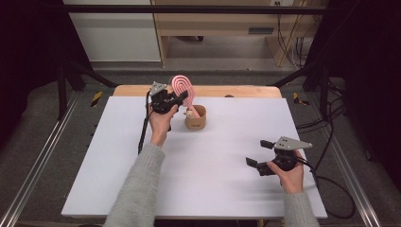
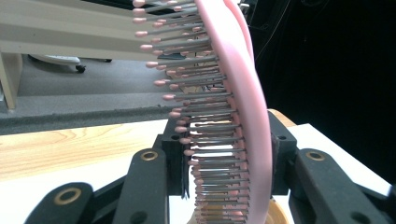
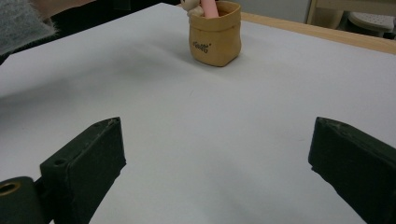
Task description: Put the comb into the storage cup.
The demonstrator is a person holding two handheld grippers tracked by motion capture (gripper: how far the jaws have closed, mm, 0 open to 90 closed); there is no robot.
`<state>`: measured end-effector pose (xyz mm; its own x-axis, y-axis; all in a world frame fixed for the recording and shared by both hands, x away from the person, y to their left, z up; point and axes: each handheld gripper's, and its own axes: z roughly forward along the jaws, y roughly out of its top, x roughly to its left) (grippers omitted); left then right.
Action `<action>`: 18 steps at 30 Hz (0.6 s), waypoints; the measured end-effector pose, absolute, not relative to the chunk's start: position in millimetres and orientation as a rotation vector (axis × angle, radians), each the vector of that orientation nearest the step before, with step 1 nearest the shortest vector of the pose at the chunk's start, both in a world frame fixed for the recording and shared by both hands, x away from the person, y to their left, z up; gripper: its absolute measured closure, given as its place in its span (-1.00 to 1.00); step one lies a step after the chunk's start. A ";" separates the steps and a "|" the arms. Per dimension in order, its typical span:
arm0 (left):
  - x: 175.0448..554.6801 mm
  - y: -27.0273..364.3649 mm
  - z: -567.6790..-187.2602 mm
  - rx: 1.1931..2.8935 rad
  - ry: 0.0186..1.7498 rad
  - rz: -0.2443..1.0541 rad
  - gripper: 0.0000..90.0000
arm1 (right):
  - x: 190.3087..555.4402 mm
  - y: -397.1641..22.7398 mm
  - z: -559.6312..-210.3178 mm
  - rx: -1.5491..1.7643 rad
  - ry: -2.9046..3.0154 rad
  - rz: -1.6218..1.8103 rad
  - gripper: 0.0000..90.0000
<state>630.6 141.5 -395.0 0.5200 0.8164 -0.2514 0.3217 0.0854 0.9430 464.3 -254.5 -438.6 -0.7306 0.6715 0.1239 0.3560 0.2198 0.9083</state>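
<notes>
The left gripper [image 1: 181, 98] is closed on a pink hairbrush [image 1: 183, 88], its black jaws pinching the brush's head from both sides. In the left gripper view the brush [image 2: 243, 116] is seen edge-on: a curved, smooth pink plastic frame, with rows of thin grey pins tipped with small pink balls sticking out to one side. The brush is held upright above a small tan pot [image 1: 196, 118], and its pink handle is set down into the pot's mouth. The pot [image 3: 215, 33] is squat and soft-looking, like a rolled paper bag, with small dark lettering on its front. It stands on a flat white board [image 1: 213, 161] that covers a wooden table [image 1: 132, 90], near the board's far edge.

The right gripper [image 1: 260, 153] is held low over the board's near right part, well apart from the pot, its jaws spread wide with nothing between them.
</notes>
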 end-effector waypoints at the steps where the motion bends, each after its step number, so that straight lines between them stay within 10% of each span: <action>1: 630.6 142.3 -395.2 1.497 1.032 0.488 0.35 | 464.3 -254.5 -438.6 0.963 2.202 1.515 -0.90; 18: 629.2 154.4 -402.6 1.496 1.066 0.508 0.29 | 464.4 -254.0 -439.1 0.966 2.206 1.512 -0.90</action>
<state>629.2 154.4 -402.6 0.4900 0.8350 -0.2505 0.3316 0.0872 0.9394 464.4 -254.0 -439.1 -0.7302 0.6717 0.1254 0.3591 0.2211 0.9067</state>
